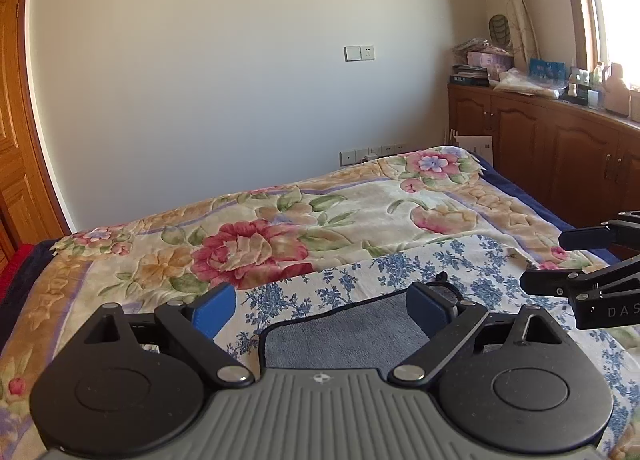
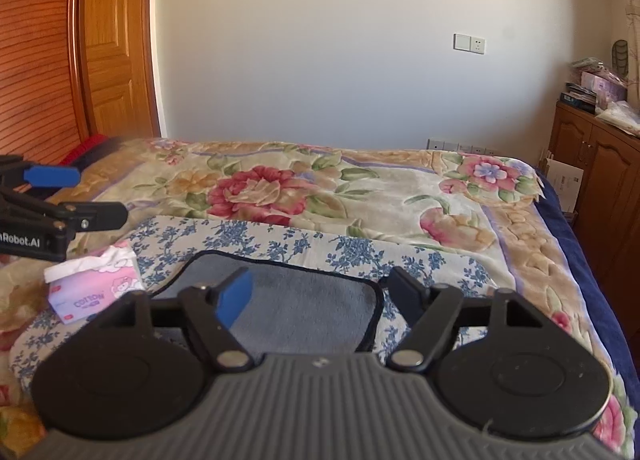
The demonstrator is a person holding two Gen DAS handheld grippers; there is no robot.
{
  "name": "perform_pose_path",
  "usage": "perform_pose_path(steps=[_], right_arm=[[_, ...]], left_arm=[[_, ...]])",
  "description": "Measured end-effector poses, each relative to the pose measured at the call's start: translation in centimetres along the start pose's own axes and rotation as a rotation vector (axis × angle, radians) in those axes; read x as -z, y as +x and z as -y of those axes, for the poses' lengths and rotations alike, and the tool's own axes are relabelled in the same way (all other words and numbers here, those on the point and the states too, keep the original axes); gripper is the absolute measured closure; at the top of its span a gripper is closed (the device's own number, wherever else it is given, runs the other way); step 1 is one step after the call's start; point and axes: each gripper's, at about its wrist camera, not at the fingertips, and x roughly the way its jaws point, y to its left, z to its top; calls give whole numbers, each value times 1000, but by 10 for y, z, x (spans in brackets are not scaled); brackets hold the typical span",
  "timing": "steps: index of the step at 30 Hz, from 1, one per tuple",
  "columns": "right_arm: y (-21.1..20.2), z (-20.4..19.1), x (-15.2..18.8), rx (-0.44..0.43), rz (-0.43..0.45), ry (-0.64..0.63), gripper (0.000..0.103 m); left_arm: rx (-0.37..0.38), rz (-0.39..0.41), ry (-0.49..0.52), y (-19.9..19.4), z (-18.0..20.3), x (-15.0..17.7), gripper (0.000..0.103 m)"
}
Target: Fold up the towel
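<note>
A grey-blue towel (image 1: pixel 340 336) with a dark trim lies flat on a blue-flowered white cloth (image 1: pixel 400 264) on the bed. It also shows in the right wrist view (image 2: pixel 304 300). My left gripper (image 1: pixel 320 308) is open and empty, held above the towel's left part. My right gripper (image 2: pixel 320 292) is open and empty above the towel's right part. The right gripper shows at the right edge of the left wrist view (image 1: pixel 560 260). The left gripper shows at the left edge of the right wrist view (image 2: pixel 92 196).
The bed carries a floral blanket (image 1: pixel 280 220). A pink tissue pack (image 2: pixel 96 284) lies left of the towel. Wooden cabinets (image 1: pixel 560 148) with clutter on top stand at the right. A wooden door (image 2: pixel 112 40) is at the left, a white wall behind.
</note>
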Motion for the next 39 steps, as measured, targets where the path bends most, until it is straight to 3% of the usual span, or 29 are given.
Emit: perform_pose_path(steps=[21,35,39], right_arm=[[-96,-7,6,-4,79,7,24],[-127,-1,21,5,104,25,21],[-132,1,25,13,115,32,13]], left_arm=[[32,81,56,-115,39,-12,1],[7,93,50,-150,52,9,0],[5,96,22,-156,53,17,0]])
